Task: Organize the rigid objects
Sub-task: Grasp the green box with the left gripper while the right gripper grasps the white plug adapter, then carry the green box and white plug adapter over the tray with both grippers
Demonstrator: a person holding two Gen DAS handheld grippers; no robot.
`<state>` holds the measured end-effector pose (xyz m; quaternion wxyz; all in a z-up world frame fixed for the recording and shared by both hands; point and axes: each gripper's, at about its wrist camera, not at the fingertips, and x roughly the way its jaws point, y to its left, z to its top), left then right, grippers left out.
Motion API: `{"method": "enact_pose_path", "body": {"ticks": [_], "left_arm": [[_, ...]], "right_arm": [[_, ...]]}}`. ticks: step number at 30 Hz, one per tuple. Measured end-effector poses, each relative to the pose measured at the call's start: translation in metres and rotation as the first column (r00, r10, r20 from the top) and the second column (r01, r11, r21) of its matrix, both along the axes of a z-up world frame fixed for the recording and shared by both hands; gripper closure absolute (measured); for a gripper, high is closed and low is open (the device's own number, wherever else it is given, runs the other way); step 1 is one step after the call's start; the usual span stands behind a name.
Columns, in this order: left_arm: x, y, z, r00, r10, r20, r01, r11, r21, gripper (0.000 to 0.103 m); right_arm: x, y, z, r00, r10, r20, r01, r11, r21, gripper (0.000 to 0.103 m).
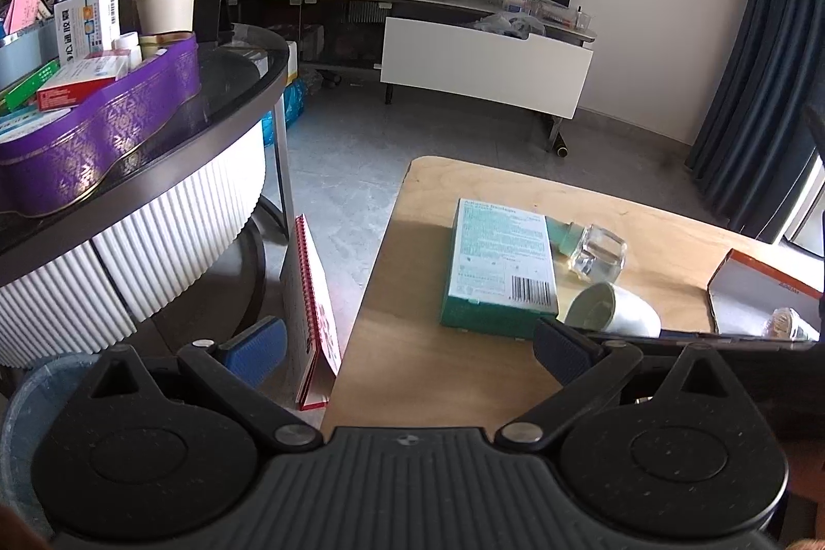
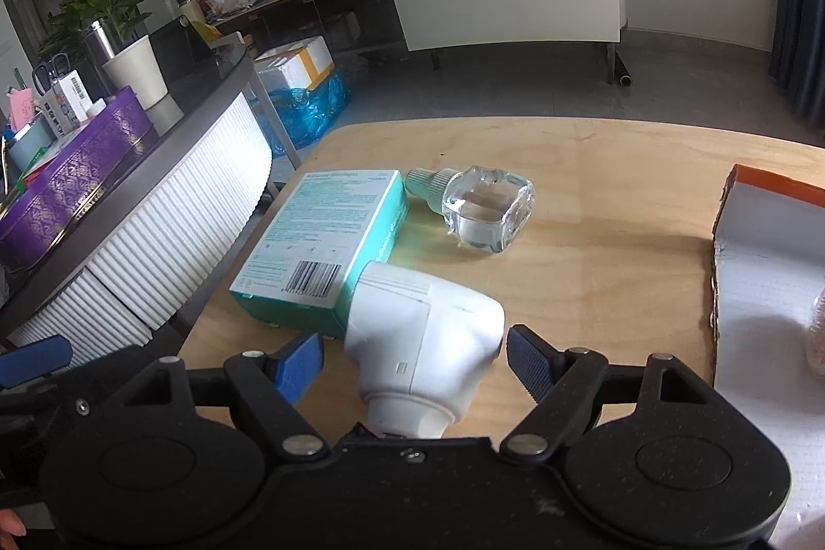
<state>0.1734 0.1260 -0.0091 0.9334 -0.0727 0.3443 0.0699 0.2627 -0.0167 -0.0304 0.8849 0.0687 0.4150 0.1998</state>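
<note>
Right gripper (image 2: 412,359) fingers apart around white plug-in unit (image 2: 423,333), unclamped. Left gripper (image 1: 412,349) apart, empty. Teal box (image 2: 319,240), bottle (image 2: 487,210) at 12 o'clock remain; one item already in tray (image 2: 763,271).

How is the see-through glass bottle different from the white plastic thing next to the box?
The clear glass bottle is blocky, transparent and has a green cap; the white plastic device is rounded, opaque and looks bigger. The bottle lies clear of the right gripper; the device lies between its open jaws. Both lie tipped over on the wooden table.
</note>
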Motion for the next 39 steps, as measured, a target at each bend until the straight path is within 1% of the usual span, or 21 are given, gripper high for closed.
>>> {"method": "enact_pose_path", "body": {"ticks": [1,2,4,7,9,12,15,17,18,20,21,23,27,31,33,35,39], "left_arm": [[0.007,-0.001,-0.001,1.0,-0.008,0.001,0.008,1.0,0.004,0.0],[0.013,-0.002,-0.001,1.0,-0.018,-0.001,0.018,1.0,0.009,0.0],[0.024,-0.005,-0.003,0.999,-0.043,-0.002,0.043,0.999,0.01,0.0],[0.042,-0.011,-0.009,0.998,-0.065,-0.008,0.065,0.998,0.013,0.0],[0.053,-0.015,-0.016,0.997,-0.074,-0.02,0.074,0.997,0.011,0.0],[0.068,-0.025,-0.029,0.994,-0.104,-0.045,0.105,0.994,0.017,0.0],[0.082,-0.034,-0.044,0.991,-0.107,-0.077,0.112,0.992,0.066,0.0],[0.088,-0.035,-0.053,0.992,-0.094,-0.081,0.101,0.991,0.091,0.0],[0.091,-0.034,-0.056,0.992,-0.092,-0.089,0.1,0.991,0.085,0.006],[0.087,-0.034,-0.052,0.994,-0.1,-0.053,0.104,0.99,0.091,0.028],[0.086,-0.034,-0.048,0.993,-0.105,-0.048,0.11,0.99,0.094,0.031],[0.079,-0.032,-0.042,0.993,-0.117,-0.027,0.118,0.99,0.072,0.032],[0.061,-0.038,-0.023,0.992,-0.126,0.004,0.125,0.989,0.073,0.032],[0.028,-0.048,-0.004,0.989,-0.139,0.051,0.135,0.988,0.068,0.032],[0.013,-0.053,0.003,0.987,-0.144,0.065,0.142,0.989,0.042,0.032],[-0.002,-0.056,0.009,0.988,-0.13,0.078,0.129,0.991,0.021,0.032],[-0.028,-0.067,0.02,0.985,-0.135,0.104,0.133,0.991,0.018,0.032]], "right_arm": [[0.002,0.001,-0.002,1.0,-0.003,-0.005,0.003,1.0,-0.004,0.026],[0.002,0.001,-0.002,1.0,-0.017,0.011,0.017,1.0,-0.011,0.026],[0.003,-0.002,-0.003,1.0,-0.019,0.005,0.019,1.0,0.004,0.026],[-0.001,-0.012,0.0,0.999,-0.039,0.013,0.04,0.999,-0.004,0.026],[-0.003,-0.021,0.003,0.997,-0.069,0.017,0.069,0.998,-0.008,0.026],[-0.011,-0.034,0.01,0.996,-0.084,0.033,0.085,0.996,-0.025,0.027],[-0.022,-0.043,0.02,0.994,-0.084,0.072,0.087,0.995,-0.038,0.027],[-0.028,-0.045,0.026,0.992,-0.079,0.096,0.084,0.995,-0.046,0.027],[-0.03,-0.046,0.028,0.992,-0.074,0.103,0.079,0.996,-0.046,0.027],[-0.033,-0.049,0.032,0.991,-0.072,0.115,0.079,0.996,-0.052,0.027],[-0.036,-0.049,0.033,0.99,-0.074,0.122,0.081,0.995,-0.058,0.027],[-0.041,-0.053,0.034,0.989,-0.078,0.128,0.086,0.995,-0.057,0.027],[-0.05,-0.058,0.038,0.988,-0.084,0.133,0.091,0.995,-0.041,0.027],[-0.065,-0.062,0.047,0.984,-0.088,0.155,0.095,0.995,-0.034,0.027],[-0.074,-0.067,0.052,0.981,-0.091,0.17,0.098,0.995,-0.032,0.027],[-0.084,-0.071,0.057,0.979,-0.094,0.181,0.102,0.994,-0.034,0.027],[-0.106,-0.081,0.069,0.97,-0.097,0.222,0.109,0.993,-0.038,0.027]]}}
